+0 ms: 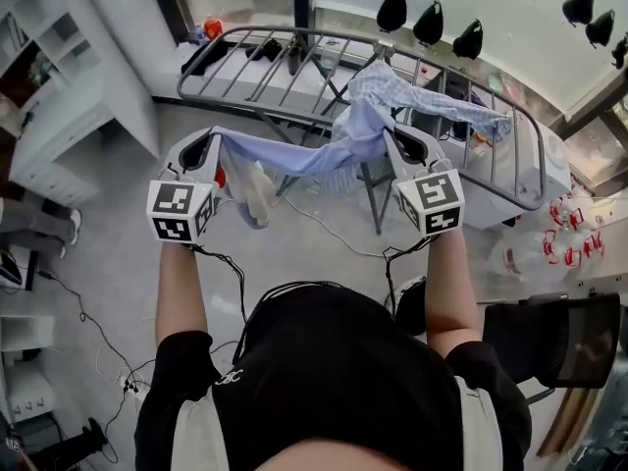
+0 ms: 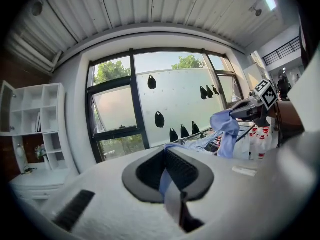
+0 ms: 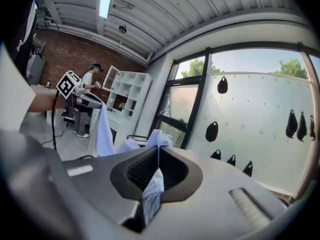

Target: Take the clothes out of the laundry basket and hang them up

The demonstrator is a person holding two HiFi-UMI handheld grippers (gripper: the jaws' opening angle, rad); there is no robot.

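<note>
A light blue shirt (image 1: 294,157) hangs stretched between my two grippers, just in front of the metal drying rack (image 1: 294,67). One sleeve (image 1: 432,101) lies over the rack's bars. My left gripper (image 1: 209,148) is shut on the shirt's left end, and in the left gripper view blue cloth (image 2: 169,184) is pinched in the left gripper (image 2: 165,156). My right gripper (image 1: 404,145) is shut on the right end. In the right gripper view the right gripper (image 3: 157,156) pinches checked fabric (image 3: 151,189). Both grippers are at about the same height.
A white shelf unit (image 1: 54,96) stands at the left. Cables (image 1: 88,322) trail over the floor. Bottles with red caps (image 1: 569,234) stand at the right, near a dark chair (image 1: 559,337). Dark items (image 1: 267,52) lie on the rack's far end.
</note>
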